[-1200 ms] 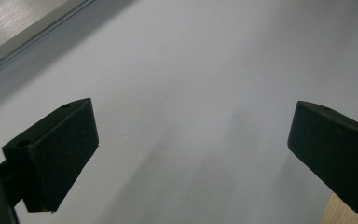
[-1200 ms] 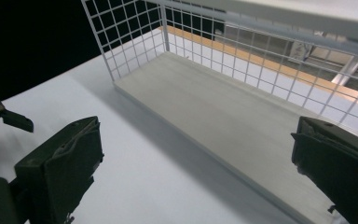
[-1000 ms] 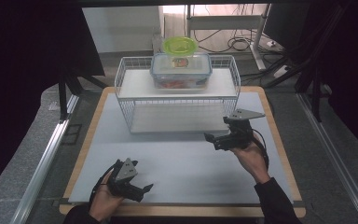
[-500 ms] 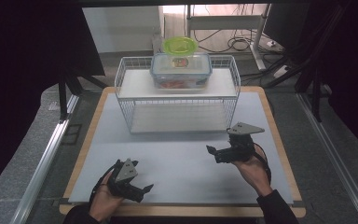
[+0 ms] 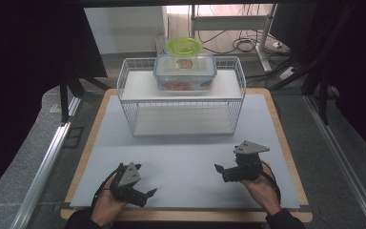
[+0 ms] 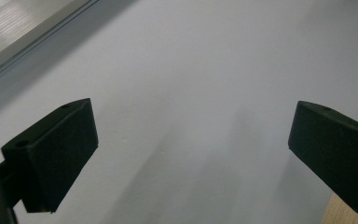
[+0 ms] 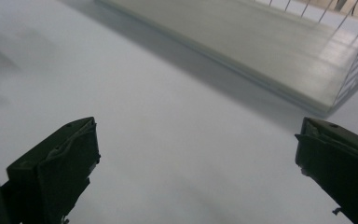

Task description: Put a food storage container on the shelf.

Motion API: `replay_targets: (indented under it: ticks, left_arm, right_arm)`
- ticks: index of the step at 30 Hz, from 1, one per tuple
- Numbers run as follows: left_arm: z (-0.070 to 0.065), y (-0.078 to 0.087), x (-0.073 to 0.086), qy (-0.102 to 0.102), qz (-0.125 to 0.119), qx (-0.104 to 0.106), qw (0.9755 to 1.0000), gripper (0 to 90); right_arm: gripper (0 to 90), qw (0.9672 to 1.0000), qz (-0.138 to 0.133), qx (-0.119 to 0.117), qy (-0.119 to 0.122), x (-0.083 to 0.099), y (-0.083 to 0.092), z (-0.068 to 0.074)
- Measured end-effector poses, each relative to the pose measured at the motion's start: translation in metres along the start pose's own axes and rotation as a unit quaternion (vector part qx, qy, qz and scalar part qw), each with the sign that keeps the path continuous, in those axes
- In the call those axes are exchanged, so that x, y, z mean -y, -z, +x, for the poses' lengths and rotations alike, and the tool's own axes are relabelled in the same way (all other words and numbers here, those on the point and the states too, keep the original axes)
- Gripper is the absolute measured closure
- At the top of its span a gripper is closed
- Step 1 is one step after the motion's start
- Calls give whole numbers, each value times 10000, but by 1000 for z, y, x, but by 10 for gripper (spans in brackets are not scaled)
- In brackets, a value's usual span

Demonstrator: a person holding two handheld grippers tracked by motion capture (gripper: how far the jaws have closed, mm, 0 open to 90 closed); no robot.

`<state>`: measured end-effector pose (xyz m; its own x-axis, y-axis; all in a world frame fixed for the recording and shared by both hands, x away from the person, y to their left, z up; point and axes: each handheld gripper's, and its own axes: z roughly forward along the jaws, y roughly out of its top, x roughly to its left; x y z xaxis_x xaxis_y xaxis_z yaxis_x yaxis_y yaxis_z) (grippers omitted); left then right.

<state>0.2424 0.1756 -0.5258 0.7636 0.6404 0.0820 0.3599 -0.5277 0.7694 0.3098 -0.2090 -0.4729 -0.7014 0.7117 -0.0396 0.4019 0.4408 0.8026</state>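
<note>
Near the mat's (image 5: 181,157) front edge, both claws gape, well apart.

Mat (image 5: 186,162) open between both grippers; wire rack (image 5: 181,102) blocks the far side, container (image 5: 186,72) on top.

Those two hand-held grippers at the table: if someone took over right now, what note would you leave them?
Left gripper: open, empty, low over the mat near the front edge.
Right gripper: open, empty, near the mat's front right.
The clear food container, with a green bowl on its lid, sits on the top shelf of the wire rack; the lower shelf is bare.
Done: container looks placed. Left: probably nothing, or a fresh start.
</note>
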Motion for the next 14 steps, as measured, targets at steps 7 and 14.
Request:
replay_targets:
  ticks: [7, 14]
  left_arm:
    - [-1, -1, 0, -27, 13, -2, 10000, 11]
    - [0, -1, 0, -31, -3, -10, 10000, 11]
  right_arm:
    - [0, 9988, 478, 113, 15, 23, -6, 7]
    - [0, 9970, 742, 201, 120, 31, -11, 10]
